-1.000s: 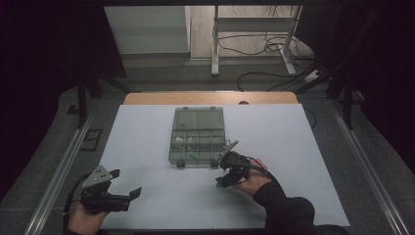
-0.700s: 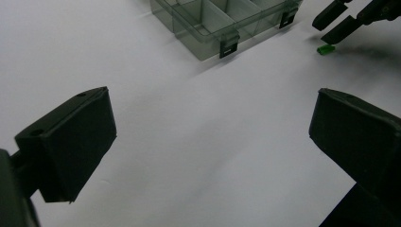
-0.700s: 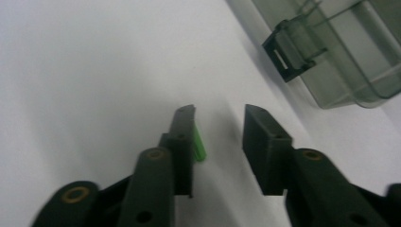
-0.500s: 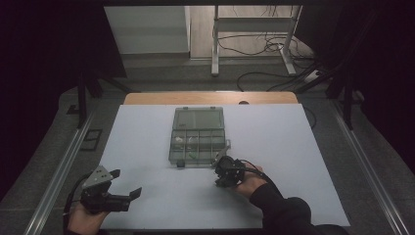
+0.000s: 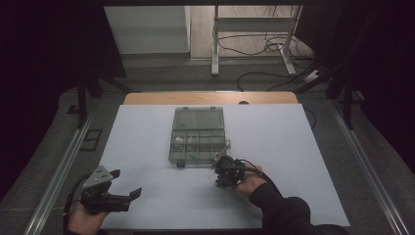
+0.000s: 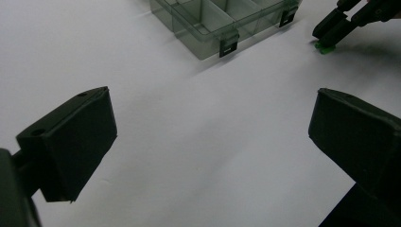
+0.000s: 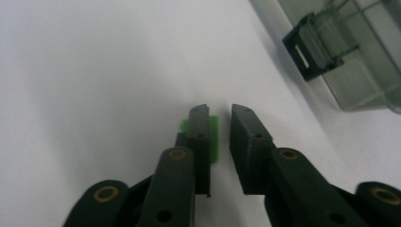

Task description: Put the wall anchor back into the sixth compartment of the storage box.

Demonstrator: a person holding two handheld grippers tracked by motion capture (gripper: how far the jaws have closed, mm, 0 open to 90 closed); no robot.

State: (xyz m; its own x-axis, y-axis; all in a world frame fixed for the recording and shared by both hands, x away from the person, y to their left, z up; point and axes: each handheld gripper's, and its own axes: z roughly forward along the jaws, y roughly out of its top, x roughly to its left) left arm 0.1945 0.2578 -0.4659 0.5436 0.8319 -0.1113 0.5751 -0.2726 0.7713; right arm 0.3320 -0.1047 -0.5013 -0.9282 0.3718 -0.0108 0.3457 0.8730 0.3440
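Note:
A small green piece (image 7: 214, 137) lies on the white table (image 7: 94, 71), just in front of the clear compartment box (image 5: 197, 128). My right gripper (image 7: 220, 112) points down at it. Its jaws have just been closing and stand a narrow gap apart. The green piece sits against the left jaw's inner face, and a sliver of table shows between it and the right jaw. In the left gripper view the same piece (image 6: 324, 47) lies under the right gripper's (image 6: 331, 33) tips. My left gripper (image 5: 126, 182) rests wide open near the table's front left corner, with nothing between its jaws.
The box (image 6: 222, 19) lies open with its lid folded back, and its black latches (image 7: 307, 47) face me. Small white and green parts (image 5: 192, 155) sit in its front compartments. Cables and desk legs (image 5: 215, 44) stand on the floor beyond the table.
The right gripper's jaws have closed from wide apart to a narrow gap, and it has tipped down toward the table. The left gripper has not moved.

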